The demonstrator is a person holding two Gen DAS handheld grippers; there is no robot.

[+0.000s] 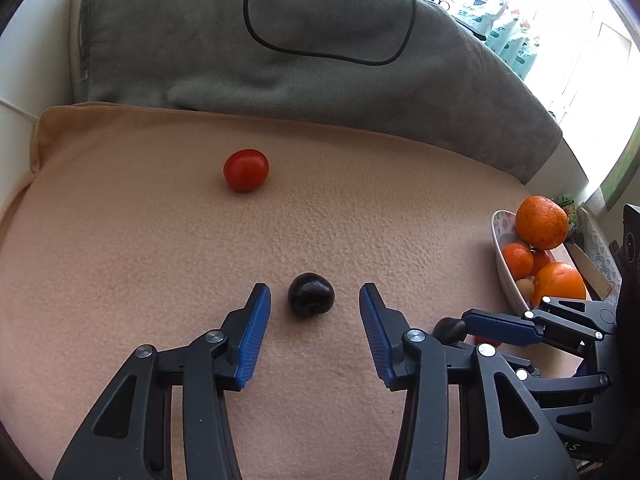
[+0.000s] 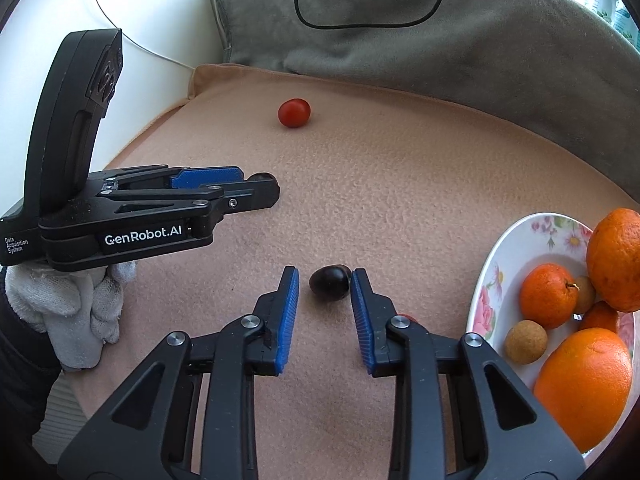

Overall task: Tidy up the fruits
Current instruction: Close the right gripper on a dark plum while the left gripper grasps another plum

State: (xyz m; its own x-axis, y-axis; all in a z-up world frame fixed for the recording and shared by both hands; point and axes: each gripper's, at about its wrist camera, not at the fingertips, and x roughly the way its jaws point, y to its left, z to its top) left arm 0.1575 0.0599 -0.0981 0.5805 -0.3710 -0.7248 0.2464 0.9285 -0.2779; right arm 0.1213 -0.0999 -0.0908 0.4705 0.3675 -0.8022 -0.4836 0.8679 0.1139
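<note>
Two cloths cover the scene: a grey blanket (image 1: 280, 60) at 12 o'clock with one black cable loop (image 1: 328, 12) on it, and a peach blanket (image 1: 160, 260) carrying the fruit. One floral bowl (image 2: 504, 264) at 3 o'clock in the right wrist view holds four oranges (image 2: 584, 384) and two small brown round fruits (image 2: 525, 341). One red cherry tomato (image 1: 245, 170) lies at 11 o'clock, well apart from everything. Two dark cherries lie loose: the first cherry (image 1: 311, 293) sits between the left tongs (image 1: 314, 300), whose pads stand apart, clear of it; the second cherry (image 2: 330, 282) sits between the right tongs (image 2: 325, 280), its right pad about touching, its left pad clear. One gloved hand (image 2: 80, 304) holds the left tool.
</note>
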